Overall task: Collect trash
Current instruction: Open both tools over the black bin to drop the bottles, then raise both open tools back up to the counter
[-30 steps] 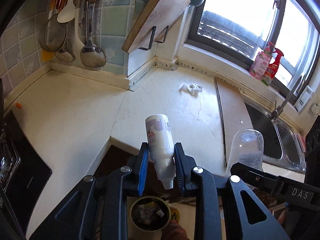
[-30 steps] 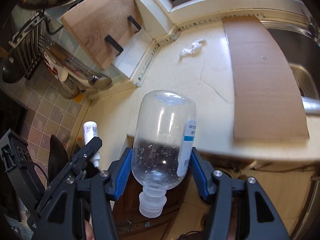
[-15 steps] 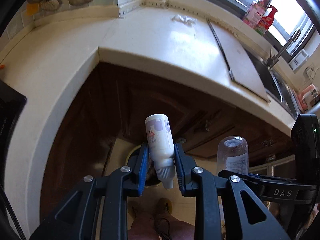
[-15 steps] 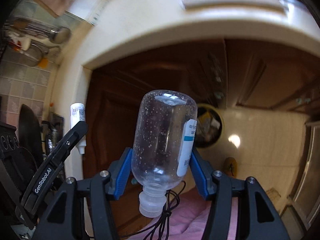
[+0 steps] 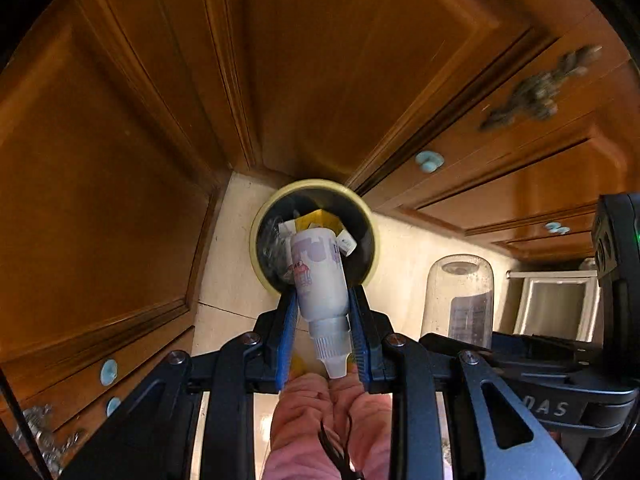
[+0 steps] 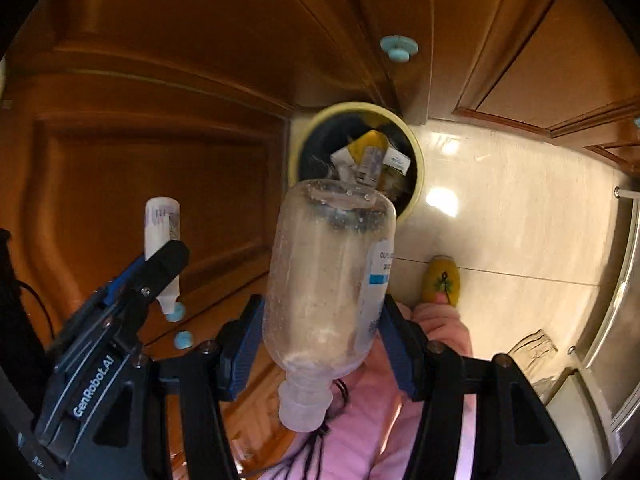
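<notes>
My left gripper is shut on a small white bottle, held base outward above a round yellow-rimmed trash bin on the floor. That bin holds paper scraps and a yellow carton. My right gripper is shut on a clear plastic bottle with a blue-and-white label, neck toward the camera, its base over the near rim of the bin. The clear bottle also shows at the right of the left wrist view. In the right wrist view the white bottle appears at the left.
Brown wooden cabinet doors with pale blue knobs stand close behind and beside the bin. Glossy cream floor tiles spread to the right. The person's pink trouser legs and a yellow slipper are below the grippers.
Both grippers have dropped from countertop height to low in front of the cabinets and tipped steeply downward, each still holding its bottle. The bin now lies directly beyond the bottles.
</notes>
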### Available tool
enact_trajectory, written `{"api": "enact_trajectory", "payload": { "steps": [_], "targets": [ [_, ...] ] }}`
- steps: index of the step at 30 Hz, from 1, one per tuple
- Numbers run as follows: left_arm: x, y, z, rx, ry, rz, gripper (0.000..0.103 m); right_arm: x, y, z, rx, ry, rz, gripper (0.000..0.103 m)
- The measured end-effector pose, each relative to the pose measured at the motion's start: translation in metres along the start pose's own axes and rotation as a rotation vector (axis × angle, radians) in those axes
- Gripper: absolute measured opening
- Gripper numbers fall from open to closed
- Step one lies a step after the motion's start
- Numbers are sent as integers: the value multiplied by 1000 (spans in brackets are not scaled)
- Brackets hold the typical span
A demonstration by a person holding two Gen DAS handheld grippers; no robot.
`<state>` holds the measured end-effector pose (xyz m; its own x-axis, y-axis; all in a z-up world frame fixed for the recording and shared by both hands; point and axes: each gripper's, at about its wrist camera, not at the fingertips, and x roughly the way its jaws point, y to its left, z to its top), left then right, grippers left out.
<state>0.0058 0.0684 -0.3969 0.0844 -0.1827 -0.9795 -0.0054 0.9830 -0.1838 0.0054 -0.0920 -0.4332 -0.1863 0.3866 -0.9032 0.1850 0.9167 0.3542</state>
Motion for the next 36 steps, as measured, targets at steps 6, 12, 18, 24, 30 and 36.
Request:
{"api": "enact_trajectory", "payload": {
  "steps": [6,12,18,24,30,36],
  "targets": [
    [20,1,13,32,3,-19,24,20,-3,22,15,16,-7,57],
    [18,3,22,33,-25,-8,50,17,-2,38,44,-19,-4,63],
    [12,14,21,-28,-36,17,57,10,-9,34,64,-19,-8,67],
    [0,27,12,-69,-20,19,57,2,-6,18,60,5,-22,67],
    [-36,25,7,-62,-31,5,57,-25,1,-2,47,14,-19,67],
    [-100,12,7,-30,-95,-9,69,-80,26,-25,-8,-60,-5,67]
  ]
}}
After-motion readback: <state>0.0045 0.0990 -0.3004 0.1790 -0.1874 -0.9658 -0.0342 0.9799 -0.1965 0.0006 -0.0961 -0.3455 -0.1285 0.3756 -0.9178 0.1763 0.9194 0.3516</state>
